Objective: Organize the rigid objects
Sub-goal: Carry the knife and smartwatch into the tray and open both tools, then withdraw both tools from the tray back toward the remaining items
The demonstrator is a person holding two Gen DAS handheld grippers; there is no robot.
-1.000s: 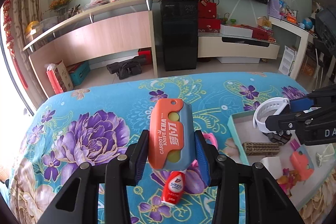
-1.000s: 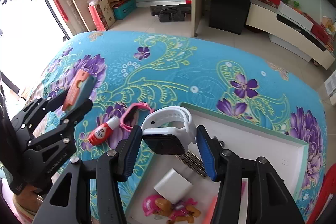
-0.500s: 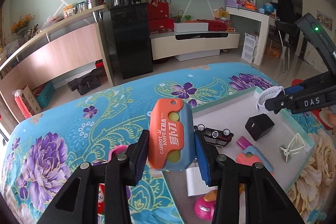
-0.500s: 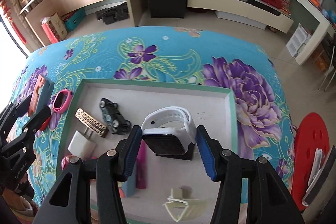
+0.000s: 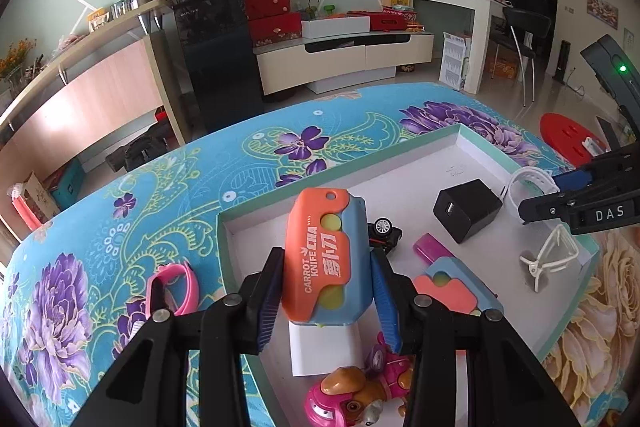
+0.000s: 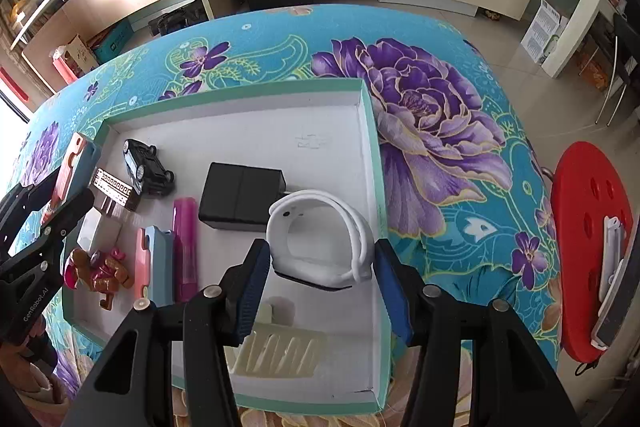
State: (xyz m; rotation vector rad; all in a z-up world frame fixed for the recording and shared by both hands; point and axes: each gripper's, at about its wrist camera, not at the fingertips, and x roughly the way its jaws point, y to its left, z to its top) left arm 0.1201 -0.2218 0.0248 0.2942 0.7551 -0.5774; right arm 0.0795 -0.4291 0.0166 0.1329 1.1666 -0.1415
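The left gripper (image 5: 326, 301) is squeezed onto an orange and blue toy carrot knife (image 5: 324, 259). Its blue pads press both sides of the toy, which stands upright between them. The toy is up in the air over the near left part of the white tray (image 5: 460, 139).

The right gripper (image 6: 320, 279) is holding a white smartwatch (image 6: 320, 243). Its blue pads sit against both ends of the watch body, and the strap loops up away from the pads. The watch is over the right side of the tray, close to its right wall.

The tray has a green rim and lies on a blue cloth with big purple flowers (image 6: 424, 107). Many things lie inside the tray. A black charger block (image 6: 240, 197) is in the middle, just behind the watch. A black toy car (image 6: 146, 167) is near the tray's far left corner, and a small brown and gold piece (image 6: 114, 191) is right beside it. A pink tube (image 6: 185, 247) lies left of the charger. Another orange and blue toy knife (image 6: 154, 263) lies next to the tube. A pink toy puppy (image 6: 96, 267) is at the tray's left wall. A cream clip (image 6: 276, 353) lies at the tray's near side.

Outside the tray, a pink band (image 5: 172, 287) lies on the cloth just past the tray's left wall.
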